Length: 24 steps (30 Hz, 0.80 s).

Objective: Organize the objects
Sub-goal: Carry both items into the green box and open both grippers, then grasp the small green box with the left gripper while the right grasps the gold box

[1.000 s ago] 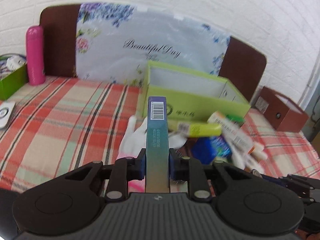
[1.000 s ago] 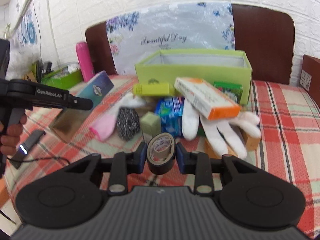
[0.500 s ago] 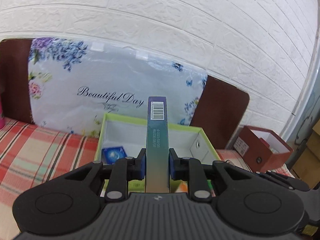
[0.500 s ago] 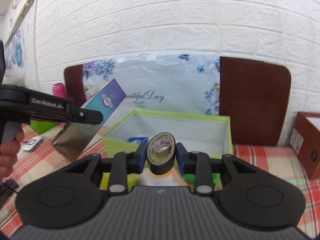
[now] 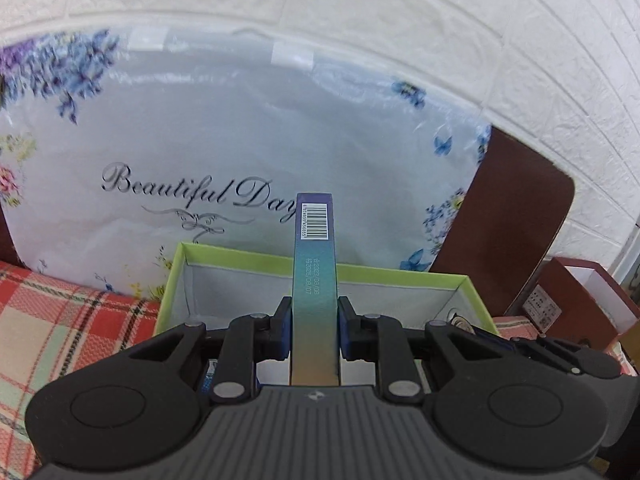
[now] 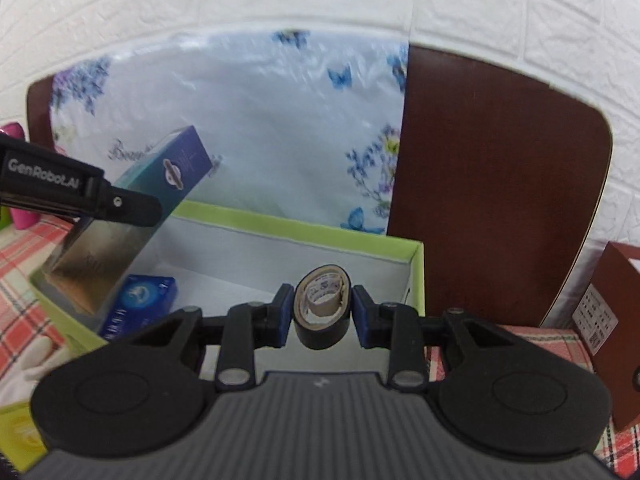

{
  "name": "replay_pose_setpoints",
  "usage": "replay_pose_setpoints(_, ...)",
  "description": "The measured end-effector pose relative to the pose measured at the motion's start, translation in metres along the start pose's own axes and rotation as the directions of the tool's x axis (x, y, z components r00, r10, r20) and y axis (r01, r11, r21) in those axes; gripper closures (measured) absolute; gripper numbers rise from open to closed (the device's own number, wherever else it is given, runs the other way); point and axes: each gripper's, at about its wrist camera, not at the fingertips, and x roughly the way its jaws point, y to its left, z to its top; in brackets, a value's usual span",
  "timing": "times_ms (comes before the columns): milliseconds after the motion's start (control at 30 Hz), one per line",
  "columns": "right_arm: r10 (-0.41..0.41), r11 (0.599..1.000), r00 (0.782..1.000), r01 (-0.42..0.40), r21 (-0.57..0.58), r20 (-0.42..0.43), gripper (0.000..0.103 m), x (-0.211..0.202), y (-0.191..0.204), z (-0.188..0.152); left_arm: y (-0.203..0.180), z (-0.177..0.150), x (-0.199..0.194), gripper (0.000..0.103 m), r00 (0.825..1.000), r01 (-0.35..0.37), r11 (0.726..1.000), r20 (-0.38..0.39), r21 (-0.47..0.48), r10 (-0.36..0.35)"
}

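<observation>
My left gripper (image 5: 314, 326) is shut on a slim teal-to-purple carton (image 5: 314, 280) with a barcode, held over the left part of the open green box (image 5: 224, 254). The carton also shows in the right wrist view (image 6: 132, 216), tilted above the box's left end. My right gripper (image 6: 322, 314) is shut on a black tape roll (image 6: 322, 312), held over the right part of the green box (image 6: 416, 268). A blue packet (image 6: 140, 304) lies inside the box.
A floral "Beautiful Day" board (image 5: 240, 140) leans on a brown headboard (image 6: 500, 184) behind the box. A brown box (image 5: 580, 304) stands to the right. A white glove (image 6: 28, 360) and a yellow-green item (image 6: 16, 436) lie left of the box on the checked cloth (image 5: 48, 328).
Both grippers have moved up and forward from the pile of objects to above the green box, each still holding its object. The view has closed in on the box.
</observation>
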Motion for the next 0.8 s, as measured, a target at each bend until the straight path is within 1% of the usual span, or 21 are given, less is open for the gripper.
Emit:
replay_pose_setpoints(33, 0.001, 1.000, 1.000, -0.001, 0.004, -0.006, 0.072, 0.005, -0.001, -0.002, 0.002, -0.002, 0.004, 0.081, 1.000, -0.005, 1.000, 0.001, -0.001, 0.005)
replay_pose_setpoints(67, 0.003, 1.000, 1.000, -0.003, 0.011, -0.014, 0.072, 0.010, -0.003, -0.004, 0.002, -0.004, 0.005, 0.076, 1.000, -0.022, 1.000, 0.015, 0.005, 0.022)
replay_pose_setpoints(100, 0.011, 1.000, 1.000, -0.011, 0.017, -0.026, 0.062, 0.014, -0.003, -0.006, 0.001, -0.005, 0.006, 0.054, 0.999, -0.048, 0.999, 0.018, 0.019, 0.048)
replay_pose_setpoints(133, 0.017, 1.000, 0.999, -0.017, 0.018, -0.041, 0.047, 0.015, -0.004, -0.007, -0.001, -0.005, 0.007, 0.040, 0.997, -0.075, 0.997, 0.013, 0.028, 0.075)
replay_pose_setpoints(167, 0.027, 1.000, 0.999, -0.026, 0.014, -0.039, 0.044, 0.013, -0.004, -0.007, -0.001, -0.006, 0.002, 0.027, 0.996, -0.091, 0.995, 0.025, 0.034, 0.090)
replay_pose_setpoints(233, 0.018, 1.000, 1.000, -0.018, 0.022, -0.012, 0.031, 0.000, -0.006, -0.005, 0.001, -0.007, -0.013, 0.027, 0.996, -0.073, 0.997, 0.058, 0.035, 0.071)
replay_pose_setpoints(267, 0.013, 0.999, 1.000, -0.013, 0.032, 0.005, 0.027, -0.009, -0.008, -0.003, 0.003, -0.007, -0.022, 0.027, 0.997, -0.055, 0.998, 0.059, 0.027, 0.053)
replay_pose_setpoints(300, 0.008, 0.999, 0.999, -0.010, 0.052, 0.031, 0.019, -0.021, -0.012, -0.001, 0.003, -0.007, -0.033, 0.027, 0.998, -0.041, 0.999, 0.057, 0.012, 0.040)
replay_pose_setpoints(333, 0.002, 0.997, 0.998, -0.007, 0.076, 0.058, 0.015, -0.035, -0.015, 0.001, 0.003, -0.007, -0.046, 0.027, 0.998, -0.033, 0.999, 0.056, -0.006, 0.034)
replay_pose_setpoints(367, -0.002, 0.995, 0.996, -0.006, 0.099, 0.085, 0.006, -0.049, -0.018, 0.001, 0.003, -0.008, -0.060, 0.027, 0.998, -0.026, 0.999, 0.059, -0.018, 0.027)
replay_pose_setpoints(400, -0.007, 0.993, 0.994, -0.006, 0.119, 0.113, 0.000, -0.066, -0.021, 0.001, 0.002, -0.010, -0.073, 0.027, 0.998, -0.020, 1.000, 0.063, -0.023, 0.022)
replay_pose_setpoints(467, 0.002, 0.988, 0.983, -0.031, 0.152, 0.185, 0.000, -0.103, -0.027, -0.004, 0.000, -0.018, -0.101, 0.026, 0.998, -0.026, 1.000, 0.063, -0.018, 0.027)
replay_pose_setpoints(500, 0.011, 0.985, 0.978, -0.046, 0.165, 0.207, 0.000, -0.118, -0.030, -0.008, -0.001, -0.022, -0.113, 0.026, 0.997, -0.029, 0.999, 0.068, -0.017, 0.030)
replay_pose_setpoints(600, 0.036, 0.975, 0.969, -0.088, 0.204, 0.244, 0.000, -0.158, -0.026, -0.024, -0.004, -0.042, -0.146, 0.026, 0.996, -0.023, 1.000, 0.089, -0.005, 0.024)
replay_pose_setpoints(700, 0.081, 0.968, 0.970, -0.132, 0.215, 0.230, 0.000, -0.187, -0.020, -0.047, -0.005, -0.068, -0.171, 0.025, 0.995, -0.039, 0.999, 0.093, -0.003, 0.040)
replay_pose_setpoints(800, 0.096, 0.966, 0.979, -0.135, 0.219, 0.181, 0.000, -0.205, -0.010, -0.073, -0.006, -0.095, -0.184, 0.025, 0.995, -0.073, 0.997, 0.069, -0.001, 0.073)
